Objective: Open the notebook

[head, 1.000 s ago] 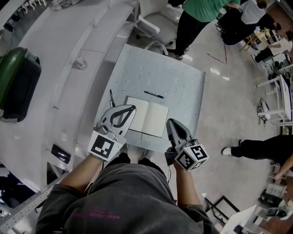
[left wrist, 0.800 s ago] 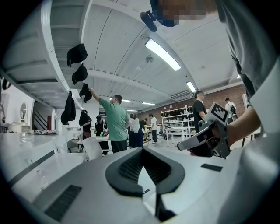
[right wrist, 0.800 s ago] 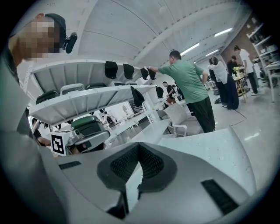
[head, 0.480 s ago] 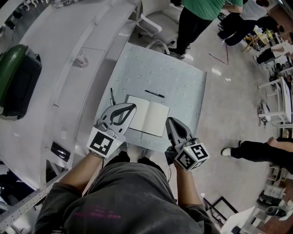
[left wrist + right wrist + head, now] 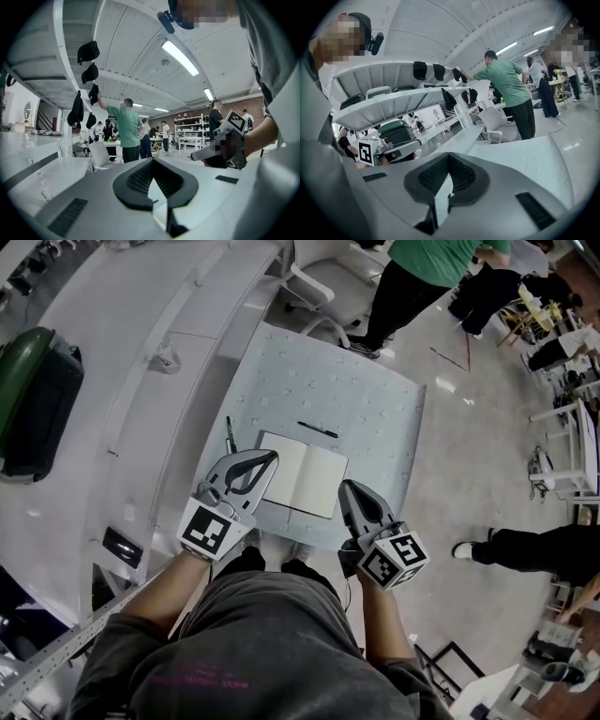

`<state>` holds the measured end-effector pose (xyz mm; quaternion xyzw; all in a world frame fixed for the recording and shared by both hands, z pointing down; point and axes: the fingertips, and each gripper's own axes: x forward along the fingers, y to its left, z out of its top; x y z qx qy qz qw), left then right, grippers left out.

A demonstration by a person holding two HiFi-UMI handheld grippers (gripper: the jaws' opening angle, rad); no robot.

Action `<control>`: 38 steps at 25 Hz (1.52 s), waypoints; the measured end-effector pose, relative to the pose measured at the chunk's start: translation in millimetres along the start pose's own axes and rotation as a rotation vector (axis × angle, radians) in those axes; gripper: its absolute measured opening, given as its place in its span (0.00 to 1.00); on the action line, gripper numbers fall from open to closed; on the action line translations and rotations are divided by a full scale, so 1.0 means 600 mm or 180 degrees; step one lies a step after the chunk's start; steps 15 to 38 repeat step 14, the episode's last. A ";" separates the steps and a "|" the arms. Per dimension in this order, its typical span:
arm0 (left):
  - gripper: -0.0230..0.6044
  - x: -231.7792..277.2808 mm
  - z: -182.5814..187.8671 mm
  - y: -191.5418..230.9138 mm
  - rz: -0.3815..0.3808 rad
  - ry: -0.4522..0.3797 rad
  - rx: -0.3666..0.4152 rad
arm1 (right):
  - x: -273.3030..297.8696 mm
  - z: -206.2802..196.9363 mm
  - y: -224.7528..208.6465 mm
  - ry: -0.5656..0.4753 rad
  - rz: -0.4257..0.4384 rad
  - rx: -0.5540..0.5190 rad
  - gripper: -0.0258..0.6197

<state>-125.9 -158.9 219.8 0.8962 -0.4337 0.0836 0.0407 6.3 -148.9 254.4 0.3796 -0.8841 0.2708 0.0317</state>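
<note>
The notebook (image 5: 305, 480) lies open on the pale dotted table top (image 5: 375, 409), with two blank white pages facing up. My left gripper (image 5: 271, 458) is shut and empty, its tips over the notebook's left edge. My right gripper (image 5: 348, 487) is also shut and empty, just off the notebook's near right corner. In the left gripper view my left gripper (image 5: 153, 161) shows its tips meeting, with the right gripper (image 5: 213, 149) off to the right. In the right gripper view my right gripper (image 5: 449, 155) is shut too, and the left gripper (image 5: 396, 149) shows at the left.
A black pen (image 5: 317, 430) lies just beyond the notebook, and a second pen (image 5: 229, 435) lies at its left. A white counter (image 5: 112, 352) with a green-topped case (image 5: 33, 404) runs along the left. A white chair (image 5: 323, 282) and standing people (image 5: 422, 277) are past the table's far edge.
The grippers and the notebook keep their places. Only the people at the back have shifted.
</note>
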 end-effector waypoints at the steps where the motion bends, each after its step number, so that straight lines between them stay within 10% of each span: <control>1: 0.04 0.000 -0.001 0.002 0.0011 -0.0003 -0.0012 | 0.001 -0.001 0.000 0.0007 0.0005 -0.0002 0.04; 38: 0.04 -0.004 -0.014 0.016 0.0087 0.0002 -0.0088 | 0.019 -0.003 0.010 0.0076 0.0056 -0.0026 0.04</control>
